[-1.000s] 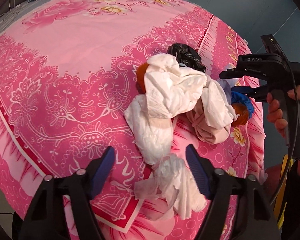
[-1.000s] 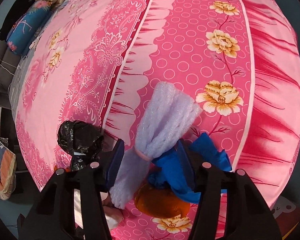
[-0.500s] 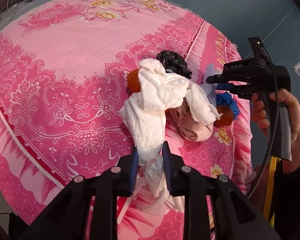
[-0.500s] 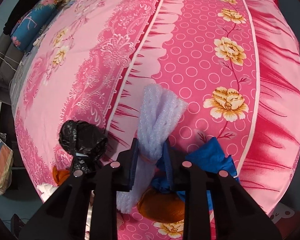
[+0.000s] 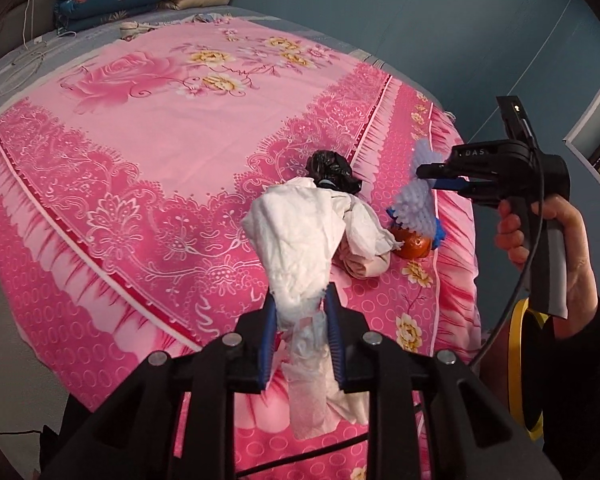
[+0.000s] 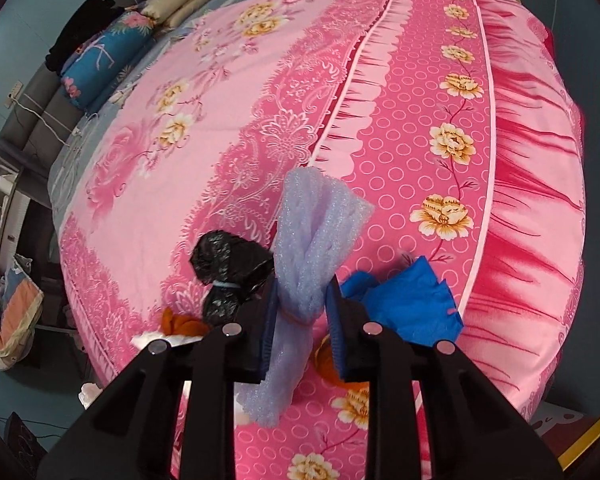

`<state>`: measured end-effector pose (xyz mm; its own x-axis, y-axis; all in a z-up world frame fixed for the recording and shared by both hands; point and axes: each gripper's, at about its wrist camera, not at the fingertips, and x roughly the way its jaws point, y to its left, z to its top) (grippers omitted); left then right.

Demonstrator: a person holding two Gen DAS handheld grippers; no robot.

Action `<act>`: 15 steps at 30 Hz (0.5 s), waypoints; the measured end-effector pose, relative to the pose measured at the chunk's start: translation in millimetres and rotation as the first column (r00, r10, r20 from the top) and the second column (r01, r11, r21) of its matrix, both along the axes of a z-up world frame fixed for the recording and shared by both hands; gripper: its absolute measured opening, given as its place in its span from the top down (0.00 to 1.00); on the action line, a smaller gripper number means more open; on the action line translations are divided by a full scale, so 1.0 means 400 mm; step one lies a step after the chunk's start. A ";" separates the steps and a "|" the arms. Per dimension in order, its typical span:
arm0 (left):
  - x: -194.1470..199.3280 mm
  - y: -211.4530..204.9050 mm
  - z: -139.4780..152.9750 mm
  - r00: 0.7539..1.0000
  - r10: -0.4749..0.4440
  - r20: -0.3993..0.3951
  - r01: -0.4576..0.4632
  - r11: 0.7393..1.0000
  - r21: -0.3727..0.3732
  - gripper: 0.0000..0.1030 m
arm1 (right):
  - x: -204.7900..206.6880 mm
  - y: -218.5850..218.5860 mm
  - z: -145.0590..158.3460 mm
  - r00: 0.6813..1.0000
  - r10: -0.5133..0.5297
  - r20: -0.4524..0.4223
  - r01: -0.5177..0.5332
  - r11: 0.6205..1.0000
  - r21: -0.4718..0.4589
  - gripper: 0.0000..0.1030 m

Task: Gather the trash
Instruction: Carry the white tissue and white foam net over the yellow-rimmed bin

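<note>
The white tissue wad (image 5: 300,256) covers most of the beige bundle (image 5: 366,266) behind it. The orange peel (image 6: 326,360) is mostly hidden (behind the right gripper (image 6: 302,318) and foam net (image 6: 312,240)). The yellow disc (image 5: 528,364) is half-hidden behind the sleeve (image 5: 580,380).

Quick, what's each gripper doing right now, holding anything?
Left gripper: shut on the white crumpled tissue, having just closed.
Right gripper: shut on the lavender foam sheet, also just closed.
</note>
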<state>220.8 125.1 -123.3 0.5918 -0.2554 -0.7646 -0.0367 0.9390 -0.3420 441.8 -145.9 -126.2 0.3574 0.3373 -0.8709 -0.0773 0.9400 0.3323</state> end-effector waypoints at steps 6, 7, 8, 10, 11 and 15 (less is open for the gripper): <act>-0.066 0.028 0.059 0.998 0.026 0.053 -0.027 0.999 0.026 0.79 | -0.085 -0.004 0.067 0.998 0.040 0.045 -0.042 0.998 0.040 0.78; -0.081 0.032 0.075 0.997 0.032 0.069 -0.034 0.999 0.027 0.79 | -0.101 -0.006 0.079 0.997 0.047 0.054 -0.049 0.998 0.046 0.78; -0.096 0.033 0.090 0.996 0.036 0.084 -0.039 0.999 0.027 0.79 | -0.122 -0.007 0.096 0.996 0.057 0.068 -0.061 0.997 0.053 0.78; -0.127 0.036 0.123 0.992 0.046 0.119 -0.050 0.998 0.031 0.79 | -0.161 -0.008 0.127 0.992 0.079 0.099 -0.084 0.995 0.055 0.78; -0.139 0.036 0.140 0.990 0.049 0.134 -0.054 0.998 0.033 0.79 | -0.187 -0.010 0.148 0.988 0.091 0.122 -0.098 0.994 0.053 0.78; -0.194 0.021 0.203 0.980 0.055 0.192 -0.066 0.997 0.049 0.79 | -0.279 -0.027 0.218 0.972 0.129 0.198 -0.141 0.989 0.049 0.78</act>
<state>143.2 133.4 -42.1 0.7411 -0.1755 -0.6481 -0.0329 0.9546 -0.2961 330.1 -156.5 -39.1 0.4649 0.4454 -0.7652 -0.2707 0.8944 0.3561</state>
